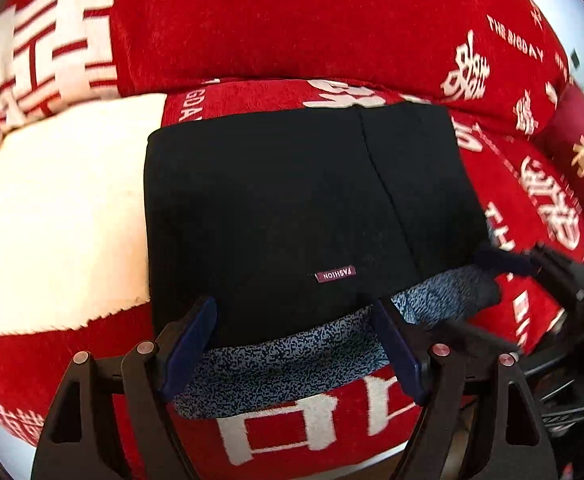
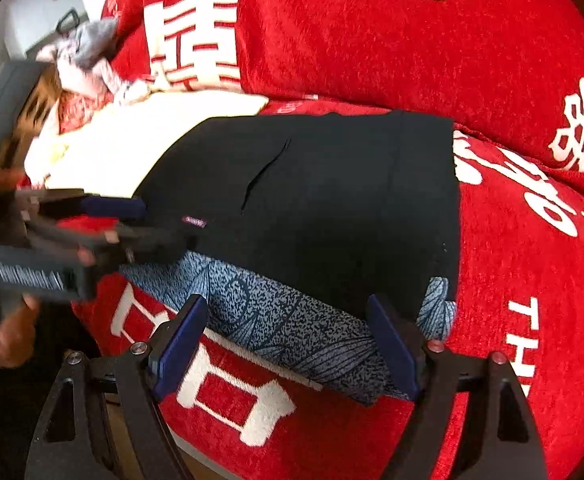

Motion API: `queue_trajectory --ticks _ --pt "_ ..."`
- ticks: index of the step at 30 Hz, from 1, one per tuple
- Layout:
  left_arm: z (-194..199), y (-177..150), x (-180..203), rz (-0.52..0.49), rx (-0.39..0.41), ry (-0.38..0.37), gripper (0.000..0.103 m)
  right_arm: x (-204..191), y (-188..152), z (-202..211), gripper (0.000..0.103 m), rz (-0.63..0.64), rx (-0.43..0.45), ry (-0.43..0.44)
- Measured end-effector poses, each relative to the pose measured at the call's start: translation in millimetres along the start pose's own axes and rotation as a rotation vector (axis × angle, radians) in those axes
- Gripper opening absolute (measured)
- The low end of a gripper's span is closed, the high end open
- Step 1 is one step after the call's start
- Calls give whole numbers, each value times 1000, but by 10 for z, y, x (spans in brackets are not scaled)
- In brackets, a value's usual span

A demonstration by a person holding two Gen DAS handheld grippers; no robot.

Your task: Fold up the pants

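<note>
Both the left claw (image 1: 294, 344) and right claw (image 2: 288, 344) gape empty at six o'clock of the soft, limp black folded pants (image 1: 292, 208), best pinched at the speckled blue-lined hem (image 1: 292, 360).

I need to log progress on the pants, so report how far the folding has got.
Done: the black pants lie as a compact folded rectangle on the red sofa cover, label up, with blue speckled lining showing along the near edge. In hand: nothing; the left tool and right tool are both open at that edge. Left: perhaps a last fold or tidying that lining.
</note>
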State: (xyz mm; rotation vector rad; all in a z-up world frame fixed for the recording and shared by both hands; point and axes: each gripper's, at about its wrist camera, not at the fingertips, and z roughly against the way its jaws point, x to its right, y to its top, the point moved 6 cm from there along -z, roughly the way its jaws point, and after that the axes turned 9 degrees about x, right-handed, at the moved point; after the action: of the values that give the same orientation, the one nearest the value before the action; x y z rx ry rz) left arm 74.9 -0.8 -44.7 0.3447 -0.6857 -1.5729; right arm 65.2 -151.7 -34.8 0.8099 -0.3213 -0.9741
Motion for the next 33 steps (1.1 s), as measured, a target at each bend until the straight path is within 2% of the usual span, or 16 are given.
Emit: queue_trajectory --ticks 4,7,11,14,18,22,25,27,30,33 --pt "77 80 25 14 -10 -11 87 33 81 95 84 -17 -12 19" --pt "205 287 -28 49 28 -47 87 123 330 329 85 -29 61 13" --pt "117 668 -228 95 54 27 87 341 735 345 89 -28 94 -30" --pt "-72 873 -379 143 24 71 87 454 1001 154 89 -42 75 -16" --pt "-333 1033 -470 131 -30 136 87 499 1201 -198 89 -33 19 -2" --pt "-605 966 -541 119 -106 152 87 508 1220 -552 89 -29 -37 10" --pt "-701 909 -499 56 -112 184 88 570 1159 -711 90 -57 -73 13" --pt "-734 888 -465 29 -114 179 98 640 1090 -824 91 -105 -111 34" --pt "-783 855 -472 32 -117 166 98 693 1019 -908 94 -144 -129 63" --pt "-827 850 -492 46 -117 153 101 661 983 -967 97 -123 -141 65"
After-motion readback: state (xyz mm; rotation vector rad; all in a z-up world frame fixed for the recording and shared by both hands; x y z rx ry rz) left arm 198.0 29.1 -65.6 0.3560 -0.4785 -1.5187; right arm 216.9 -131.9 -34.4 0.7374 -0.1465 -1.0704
